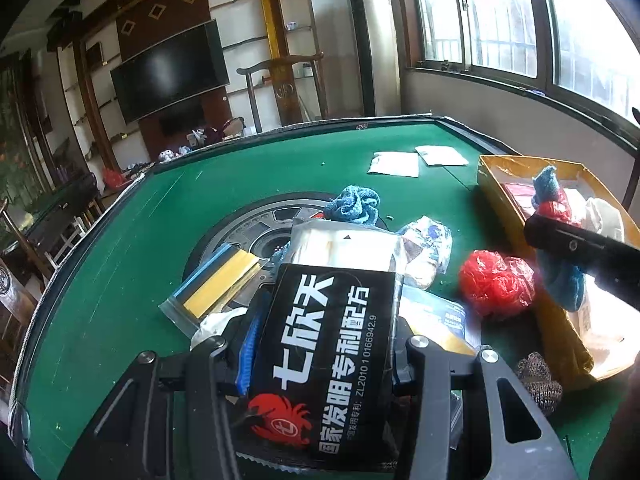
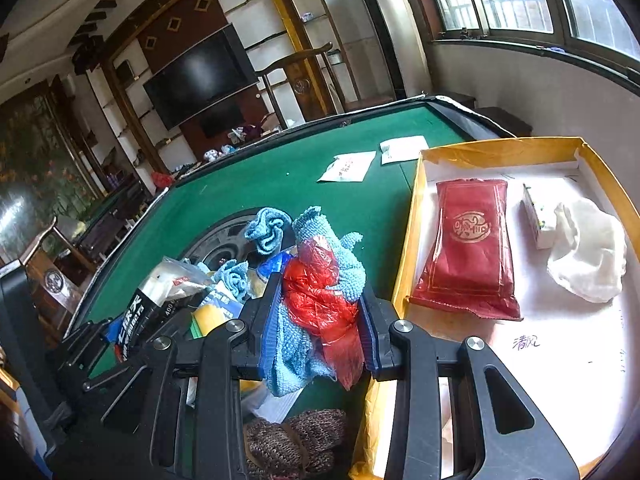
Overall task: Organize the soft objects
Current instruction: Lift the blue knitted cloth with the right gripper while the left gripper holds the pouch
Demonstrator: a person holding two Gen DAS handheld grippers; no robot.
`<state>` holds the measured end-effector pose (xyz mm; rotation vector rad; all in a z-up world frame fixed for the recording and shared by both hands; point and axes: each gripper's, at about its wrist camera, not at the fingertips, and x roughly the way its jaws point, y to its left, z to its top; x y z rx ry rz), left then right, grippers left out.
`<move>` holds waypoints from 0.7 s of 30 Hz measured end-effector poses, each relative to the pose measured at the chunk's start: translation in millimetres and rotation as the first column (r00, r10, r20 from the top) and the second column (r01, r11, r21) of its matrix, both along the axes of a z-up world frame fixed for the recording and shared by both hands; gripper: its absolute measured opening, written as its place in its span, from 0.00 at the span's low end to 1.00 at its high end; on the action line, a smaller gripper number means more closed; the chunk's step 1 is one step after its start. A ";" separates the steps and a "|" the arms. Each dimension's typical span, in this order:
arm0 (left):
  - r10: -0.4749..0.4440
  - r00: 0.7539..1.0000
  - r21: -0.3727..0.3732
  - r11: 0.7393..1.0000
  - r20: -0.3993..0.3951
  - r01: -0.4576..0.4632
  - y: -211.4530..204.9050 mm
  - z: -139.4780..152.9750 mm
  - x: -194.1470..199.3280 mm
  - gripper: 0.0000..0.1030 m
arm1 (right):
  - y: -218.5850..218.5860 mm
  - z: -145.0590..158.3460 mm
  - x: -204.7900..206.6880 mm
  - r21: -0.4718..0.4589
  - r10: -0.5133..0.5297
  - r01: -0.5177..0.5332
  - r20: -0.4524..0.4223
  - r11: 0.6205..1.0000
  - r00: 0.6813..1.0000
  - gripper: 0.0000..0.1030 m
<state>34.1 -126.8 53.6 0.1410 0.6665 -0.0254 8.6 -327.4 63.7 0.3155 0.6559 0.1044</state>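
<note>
The jaws of the right gripper (image 2: pixel 320 316) are clamped on a blue microfibre cloth (image 2: pixel 320 232) and a crumpled red plastic bag (image 2: pixel 320 300) bunched together, with the bundle held just beside the near-left wall of the yellow-rimmed cardboard box (image 2: pixel 412 216). The jaws of the left gripper (image 1: pixel 320 344) are closed on a flat black-and-silver foil pouch (image 1: pixel 332 320) printed with white characters and a red crab, held above the green felt table (image 1: pixel 140 240).

Both held loads are judged light. The cloth is soft and limp, so it will sag and drape from the pads; the thin red film is slippery and crinkly and could be squeezed out of the pinch, so the two are best gripped through the thick of the bunch, as is seen now, rather than by an edge. The pouch is stiffer and smooth-skinned; it is taken across its width near the lower end, which should keep it from sliding.

Still on the felt are another blue cloth (image 1: pixel 352 204), a second red bag ball (image 1: pixel 494 284), a clear wrapped packet (image 1: pixel 428 244), a zip bag with a yellow and blue sponge (image 1: pixel 218 284) and a brown knitted item (image 2: pixel 296 440). Inside the box a dark red packet (image 2: pixel 468 248), a small white carton (image 2: pixel 538 220) and a white cloth (image 2: pixel 588 252) are already laid.
</note>
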 end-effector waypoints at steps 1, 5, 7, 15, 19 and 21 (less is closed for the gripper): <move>0.000 1.000 0.000 1.000 0.000 0.000 -0.6 -0.5 -0.1 0.47 | 0.5 0.0 0.0 -0.003 0.001 -0.001 0.001 1.000 1.000 0.33; 0.002 1.000 -0.001 1.000 -0.001 -0.002 -1.2 -0.3 0.5 0.47 | 1.2 0.0 -1.3 -0.003 0.000 0.000 0.000 1.000 1.000 0.33; -0.001 1.000 0.000 1.000 -0.001 0.001 -0.9 -0.5 0.8 0.47 | 1.8 -0.1 -1.2 -0.003 0.004 -0.004 -0.003 1.000 1.000 0.33; 0.004 1.000 0.000 1.000 0.005 -0.004 -0.2 0.9 1.7 0.47 | 2.0 -2.0 0.3 -0.006 0.010 -0.010 -0.011 1.000 1.000 0.33; 0.009 1.000 -0.001 1.000 0.003 -0.009 0.3 -0.1 3.6 0.47 | 1.8 -2.9 0.6 -0.003 0.008 -0.008 -0.017 1.000 1.000 0.33; 0.009 1.000 0.004 1.000 0.007 -0.009 -0.4 0.1 3.1 0.47 | 2.2 -3.7 0.7 -0.001 0.011 -0.011 -0.019 1.000 1.000 0.33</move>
